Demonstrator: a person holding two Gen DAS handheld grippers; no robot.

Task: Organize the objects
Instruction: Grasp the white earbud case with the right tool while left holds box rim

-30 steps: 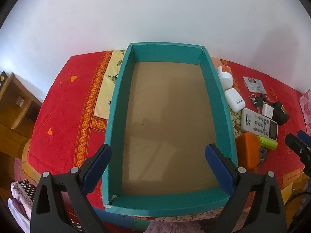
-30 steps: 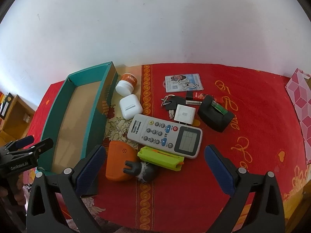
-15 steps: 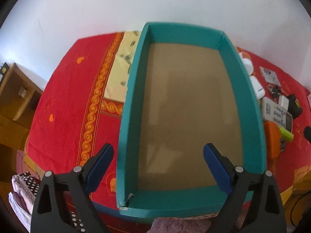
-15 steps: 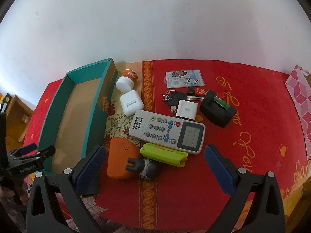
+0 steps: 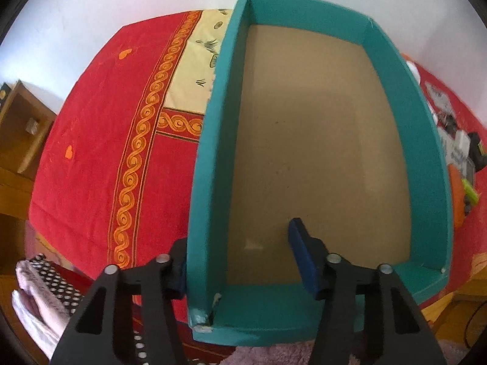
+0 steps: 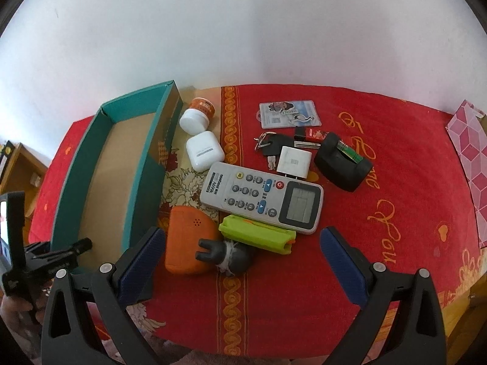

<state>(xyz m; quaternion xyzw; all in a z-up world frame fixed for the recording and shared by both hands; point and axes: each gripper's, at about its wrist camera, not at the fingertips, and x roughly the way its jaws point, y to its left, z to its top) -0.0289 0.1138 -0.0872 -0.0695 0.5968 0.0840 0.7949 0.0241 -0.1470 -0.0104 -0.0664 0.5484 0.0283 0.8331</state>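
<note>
- The left gripper [image 5: 240, 261] sits astride the near left corner of the teal box [image 5: 210, 152]: one blue pad is outside the long wall, the other is inside over the brown floor.
- Its jaws are closing, with that wall between them. The outer pad looks right against the wall, while the inner pad is clearly apart from it, so there is no firm pinch.
- The teal box holds nothing but that inner finger; it lies on the red patterned cloth [image 5: 91, 152].
- The right gripper [image 6: 242, 251] hangs wide open with nothing between its pads, above the clutter just right of the box.
- Beside the box's right wall: a white jar with an orange label [image 6: 196, 117], a white earbud case [image 6: 204, 150], an orange pouch [image 6: 185, 243].
- Further from the box: a grey remote control [image 6: 261, 196], a lime-green plastic piece [image 6: 257, 234], a grey figurine [image 6: 225, 254].
- Beyond those: keys [image 6: 269, 147], a white charger [image 6: 294, 161], a black tape dispenser [image 6: 342, 164], a card in a sleeve [image 6: 289, 118].
</note>
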